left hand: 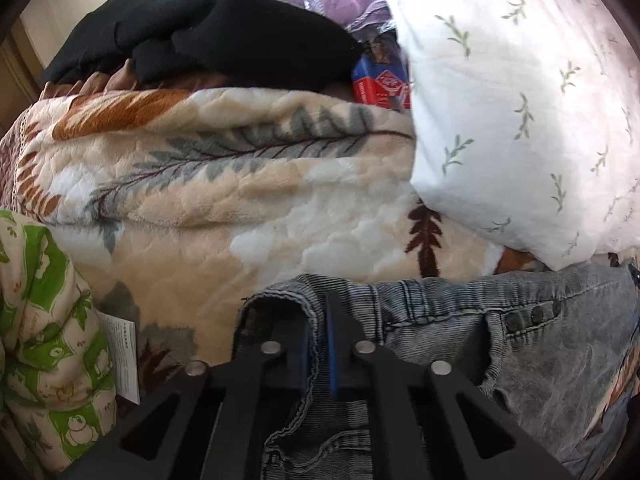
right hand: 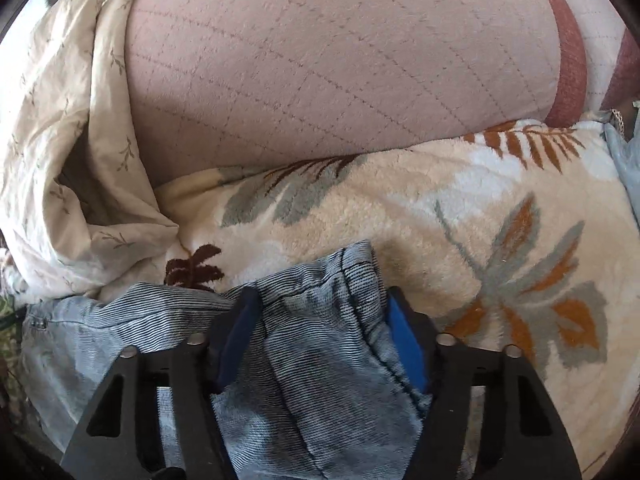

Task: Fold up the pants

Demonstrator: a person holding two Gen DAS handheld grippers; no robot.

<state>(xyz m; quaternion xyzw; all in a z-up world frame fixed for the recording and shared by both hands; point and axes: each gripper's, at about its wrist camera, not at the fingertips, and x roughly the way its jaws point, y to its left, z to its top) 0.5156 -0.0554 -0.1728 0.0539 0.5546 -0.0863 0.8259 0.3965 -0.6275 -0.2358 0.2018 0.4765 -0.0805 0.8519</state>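
The pants (left hand: 460, 320) are pale, acid-washed jeans lying on a fleece leaf-print blanket (left hand: 240, 200). In the left wrist view my left gripper (left hand: 320, 316) is shut on a fold of the waistband near the left end; the button fly lies to its right. In the right wrist view the pants (right hand: 312, 380) bunch up thickly between the blue pads (right hand: 404, 344) of my right gripper (right hand: 320, 320). The cloth fills the whole gap and both pads press on it. The hem edge sticks up past the fingertips.
A white sprig-print pillow (left hand: 520, 120) lies to the right, touching the jeans' far edge. Behind are a black garment (left hand: 208, 32) and a red-blue box (left hand: 380, 84). A green-patterned quilt (left hand: 48, 340) is at left. A pink quilted cover (right hand: 340, 60) rises beyond the blanket (right hand: 480, 220).
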